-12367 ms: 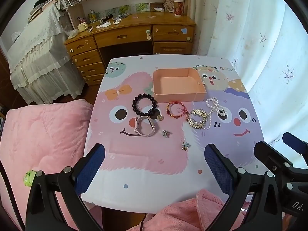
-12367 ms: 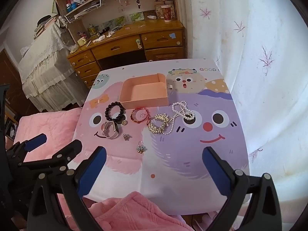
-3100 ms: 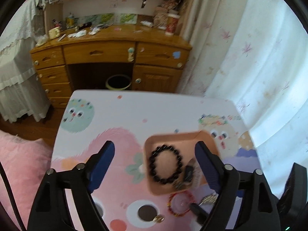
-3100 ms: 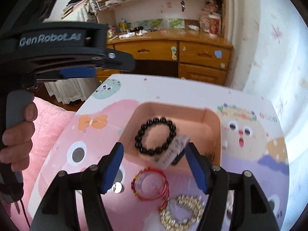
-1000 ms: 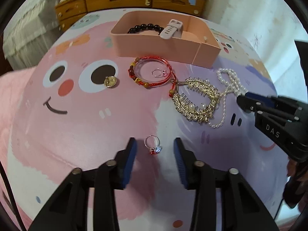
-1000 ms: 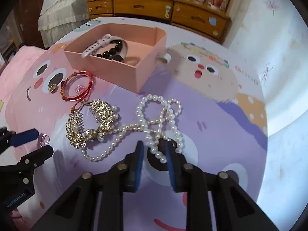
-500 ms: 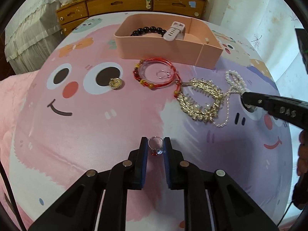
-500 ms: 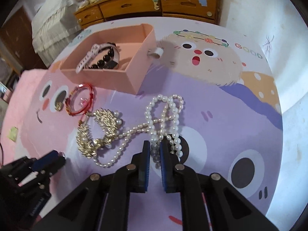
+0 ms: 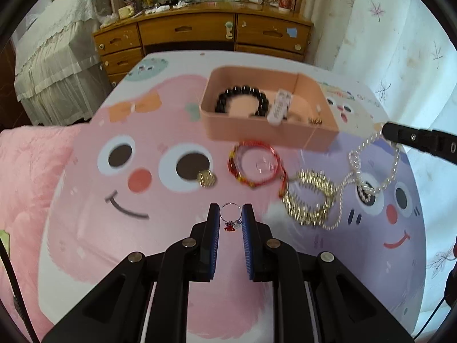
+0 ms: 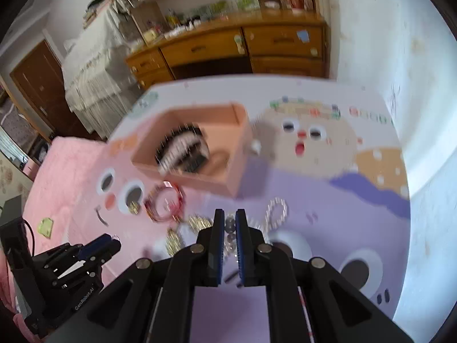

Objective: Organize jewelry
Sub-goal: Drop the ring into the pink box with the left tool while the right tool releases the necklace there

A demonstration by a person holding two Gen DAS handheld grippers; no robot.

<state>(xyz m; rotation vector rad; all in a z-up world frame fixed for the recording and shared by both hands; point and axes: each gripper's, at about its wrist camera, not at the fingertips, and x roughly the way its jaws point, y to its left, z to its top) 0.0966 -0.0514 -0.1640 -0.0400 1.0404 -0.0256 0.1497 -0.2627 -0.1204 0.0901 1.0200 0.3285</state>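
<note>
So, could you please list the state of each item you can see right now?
Left tool: shut on ring.
Right tool: shut on pearl necklace, partly lifted.
Pink box: open, holding black bracelet and watch.
Red bracelet, gold comb: on table.

Right wrist view smeared by motion: box contents reduced to dark and pale streaks, beads between the fingers barely legible. Band half hidden behind the box wall in the left view. Worktop cut off at the bottom edge.
</note>
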